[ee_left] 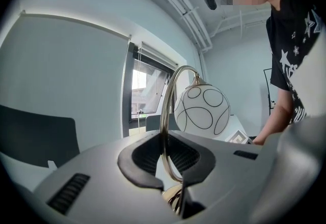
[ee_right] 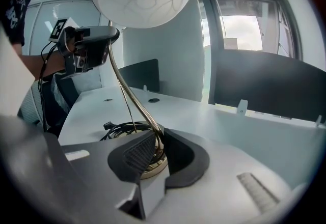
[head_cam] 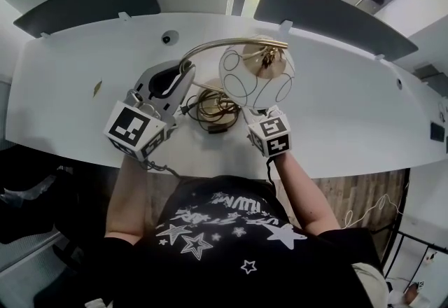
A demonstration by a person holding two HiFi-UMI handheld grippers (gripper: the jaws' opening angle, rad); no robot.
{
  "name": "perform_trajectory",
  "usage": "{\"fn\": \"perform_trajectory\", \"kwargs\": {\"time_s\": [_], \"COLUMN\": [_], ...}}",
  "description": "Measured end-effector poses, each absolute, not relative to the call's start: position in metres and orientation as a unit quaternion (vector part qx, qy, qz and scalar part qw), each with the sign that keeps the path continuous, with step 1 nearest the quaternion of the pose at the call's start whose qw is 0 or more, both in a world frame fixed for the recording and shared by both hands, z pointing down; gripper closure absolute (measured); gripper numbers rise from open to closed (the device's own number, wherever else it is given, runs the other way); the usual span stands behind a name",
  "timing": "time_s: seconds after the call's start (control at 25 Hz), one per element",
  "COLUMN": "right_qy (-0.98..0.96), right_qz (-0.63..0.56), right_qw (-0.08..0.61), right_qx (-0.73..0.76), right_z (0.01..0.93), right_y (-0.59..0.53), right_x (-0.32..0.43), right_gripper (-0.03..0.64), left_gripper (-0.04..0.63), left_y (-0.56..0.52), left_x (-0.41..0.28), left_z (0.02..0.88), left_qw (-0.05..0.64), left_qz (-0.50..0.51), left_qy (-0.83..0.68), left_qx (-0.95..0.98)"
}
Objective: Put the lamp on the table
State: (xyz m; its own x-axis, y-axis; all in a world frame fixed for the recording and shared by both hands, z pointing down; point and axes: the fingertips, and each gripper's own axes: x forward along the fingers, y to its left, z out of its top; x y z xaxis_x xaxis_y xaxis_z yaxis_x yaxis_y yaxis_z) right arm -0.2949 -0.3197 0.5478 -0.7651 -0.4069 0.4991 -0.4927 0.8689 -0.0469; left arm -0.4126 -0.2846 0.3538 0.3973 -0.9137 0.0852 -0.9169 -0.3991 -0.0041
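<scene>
Looking down from my head, I see the lamp over the near part of the white table. Its brass stem arches across to a white globe shade drawn with thin black loops. My left gripper reaches in from the left and has the stem pinched on its rising part. My right gripper comes in from the right, under the shade, towards the base, where the dark cord lies coiled on the tabletop.

In the left gripper view, my jaws stand nearly together with the thin stem clamped between the pads. The stem curves up and over to the shade, which hangs beyond. The marker cube of my right gripper shows below the shade, beside my forearm.

In the right gripper view, my jaws are closed on the lowest stretch of the stem, just above the round brass base. The base is down at the table surface, though I cannot tell whether it rests there with its full weight. The cord coil lies just left of the base. Higher up, my left gripper holds the stem, and the shade hangs overhead. Dark partition panels stand along the table's far edge.
</scene>
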Motion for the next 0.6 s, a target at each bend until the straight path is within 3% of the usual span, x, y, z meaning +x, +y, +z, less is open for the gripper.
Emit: {"fn": "perform_trajectory", "kwargs": {"time_s": [0.6], "right_qy": [-0.936], "right_qz": [0.107], "right_qw": [0.226], "right_qx": [0.246], "right_z": [0.5478], "right_y": [-0.3197], "right_x": [-0.2951], "right_gripper": [0.563], "left_gripper": [0.56], "left_y": [-0.2827], "left_x": [-0.4151], "left_z": [0.3542], "left_qw": [0.01], "left_qz": [0.021], "left_qy": [-0.578], "left_qx": [0.816]}}
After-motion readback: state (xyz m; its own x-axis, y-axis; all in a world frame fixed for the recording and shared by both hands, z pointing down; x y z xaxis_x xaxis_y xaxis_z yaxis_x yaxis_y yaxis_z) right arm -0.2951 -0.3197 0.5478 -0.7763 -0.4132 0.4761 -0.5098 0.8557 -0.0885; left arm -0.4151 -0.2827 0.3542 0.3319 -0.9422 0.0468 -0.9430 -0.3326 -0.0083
